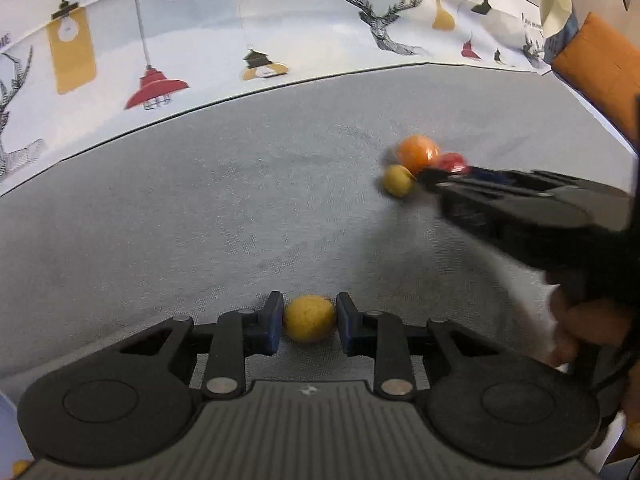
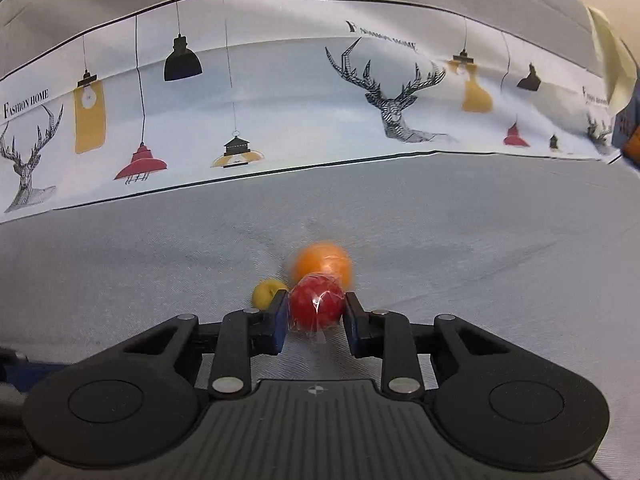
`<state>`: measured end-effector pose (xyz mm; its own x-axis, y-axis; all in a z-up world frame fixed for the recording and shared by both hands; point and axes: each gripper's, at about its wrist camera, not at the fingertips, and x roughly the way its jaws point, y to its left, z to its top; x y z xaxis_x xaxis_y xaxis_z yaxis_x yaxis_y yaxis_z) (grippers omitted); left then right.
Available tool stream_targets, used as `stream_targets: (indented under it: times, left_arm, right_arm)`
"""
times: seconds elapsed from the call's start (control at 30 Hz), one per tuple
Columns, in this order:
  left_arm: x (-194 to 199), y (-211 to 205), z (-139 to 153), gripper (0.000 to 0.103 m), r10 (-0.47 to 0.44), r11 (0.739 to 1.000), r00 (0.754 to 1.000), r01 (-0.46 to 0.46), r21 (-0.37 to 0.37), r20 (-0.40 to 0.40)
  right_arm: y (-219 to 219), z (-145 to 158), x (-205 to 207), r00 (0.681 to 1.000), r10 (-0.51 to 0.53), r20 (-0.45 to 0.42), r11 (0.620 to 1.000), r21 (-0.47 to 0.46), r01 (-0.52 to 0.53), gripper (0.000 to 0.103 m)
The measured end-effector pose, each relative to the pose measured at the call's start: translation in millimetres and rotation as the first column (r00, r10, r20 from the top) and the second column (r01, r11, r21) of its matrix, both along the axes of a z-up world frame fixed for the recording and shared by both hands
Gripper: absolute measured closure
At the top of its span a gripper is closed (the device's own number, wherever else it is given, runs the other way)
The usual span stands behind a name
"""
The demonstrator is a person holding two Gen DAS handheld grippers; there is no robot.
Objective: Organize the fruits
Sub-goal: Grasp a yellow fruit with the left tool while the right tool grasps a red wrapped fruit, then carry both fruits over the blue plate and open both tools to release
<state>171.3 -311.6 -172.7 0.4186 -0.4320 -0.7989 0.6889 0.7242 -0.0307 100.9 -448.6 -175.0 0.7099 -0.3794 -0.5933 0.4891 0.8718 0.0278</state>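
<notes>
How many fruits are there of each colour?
Yellow: 2, the yellow fruit between the left gripper's fingers and the small yellow fruit beside the orange.
Orange: 1, the orange fruit.
Red: 1, the wrapped red fruit in the right gripper.
Total: 4 fruits clearly seen.

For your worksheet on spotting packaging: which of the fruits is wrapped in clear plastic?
The red fruit, between the right gripper jaws. Its glossy film shows; the orange and yellow ones appear bare.
</notes>
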Motion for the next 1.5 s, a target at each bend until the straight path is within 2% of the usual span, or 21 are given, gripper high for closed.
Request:
stream_targets:
  times: [0.1,0.2,0.3,0.37,0.5,0.57,0.67,0.8,0.87,0.97,1.03,1.07,1.1,1.13,1.2,1.23,1.3,1.33,1.43,1.47,1.5]
  left_arm:
    - [-3,14,7,0.072,0.032,0.999,0.999,-0.032,-0.006,0.015]
    - [-9,28,20,0.072,0.034,0.999,0.999,-0.034,0.017,0.004]
    - [-34,53,39,0.072,-0.045,0.997,0.998,0.042,0.066,0.035]
    - [-43,72,55,0.072,-0.053,0.998,0.997,0.051,0.046,0.048]
    - [-34,98,78,0.072,0.057,0.998,0.997,-0.056,-0.015,0.043]
    - [-26,119,87,0.072,0.102,0.995,0.995,-0.101,-0.021,0.021]
    - [-15,155,98,0.072,0.152,0.988,0.985,-0.153,0.009,0.080]
    - [8,204,91,0.072,0.253,0.966,0.965,-0.256,0.033,0.070]
    - [18,222,83,0.072,0.298,0.951,0.952,-0.302,0.062,0.071]
    - [32,240,73,0.072,0.314,0.948,0.949,-0.314,0.057,0.017]
    - [37,245,66,0.067,0.307,0.951,0.951,-0.305,0.057,-0.025]
    - [40,248,65,0.059,0.308,0.950,0.951,-0.305,0.068,-0.038]
    - [42,252,67,0.034,0.310,0.949,0.950,-0.307,0.068,-0.046]
    - [42,259,73,0.011,0.326,0.945,0.945,-0.324,0.051,-0.035]
    - [33,274,91,0.000,0.356,0.934,0.934,-0.355,-0.034,0.035]
    - [30,276,102,0.000,0.351,0.936,0.935,-0.350,-0.035,0.049]
    - [23,275,121,0.000,0.352,0.936,0.934,-0.353,-0.010,0.064]
    - [16,276,131,0.000,0.393,0.919,0.917,-0.393,-0.008,0.075]
    - [-4,269,153,0.001,0.442,0.896,0.895,-0.444,0.022,0.068]
    - [-11,266,159,0.000,0.456,0.887,0.887,-0.460,0.040,0.074]
    - [-17,264,166,0.001,0.464,0.883,0.884,-0.467,0.040,0.061]
  right_arm:
    - [0,24,-12,0.997,-0.065,0.039,0.996,0.061,0.063,0.073]
    - [14,56,-31,0.990,-0.061,0.130,0.995,0.091,0.049,0.073]
    - [41,75,-39,0.985,0.021,0.170,0.997,0.076,-0.034,0.073]
    - [65,78,-42,0.978,0.123,0.168,0.988,0.073,-0.137,0.073]
    - [102,86,-39,0.943,0.263,0.201,0.959,0.047,-0.278,0.073]
    - [108,96,-36,0.945,0.233,0.230,0.967,0.046,-0.249,0.073]
    - [120,104,-29,0.928,0.276,0.251,0.950,0.074,-0.303,0.073]
    - [155,96,-11,0.874,0.436,0.215,0.872,0.138,-0.469,0.073]
    - [182,83,2,0.836,0.529,0.150,0.820,0.162,-0.548,0.073]
    - [235,60,20,0.769,0.639,0.032,0.758,0.143,-0.636,0.072]
    - [260,44,28,0.697,0.714,-0.063,0.698,0.150,-0.701,0.069]
    - [269,40,31,0.698,0.709,-0.101,0.705,0.140,-0.696,0.052]
    - [275,40,31,0.717,0.688,-0.118,0.726,0.113,-0.678,0.031]
    - [277,43,29,0.733,0.669,-0.123,0.743,0.081,-0.664,0.025]
    - [279,56,24,0.798,0.581,-0.160,0.810,0.018,-0.586,0.018]
    - [279,64,21,0.832,0.528,-0.170,0.845,0.007,-0.535,0.017]
    - [276,81,12,0.847,0.510,-0.151,0.860,0.063,-0.506,0.016]
    - [275,91,7,0.854,0.503,-0.134,0.864,0.092,-0.495,0.016]
    - [277,128,-25,0.928,0.370,-0.046,0.927,0.083,-0.366,0.008]
    - [280,140,-32,0.925,0.380,-0.010,0.923,0.074,-0.378,0.003]
    - [285,151,-37,0.904,0.427,0.020,0.901,0.070,-0.427,0.002]
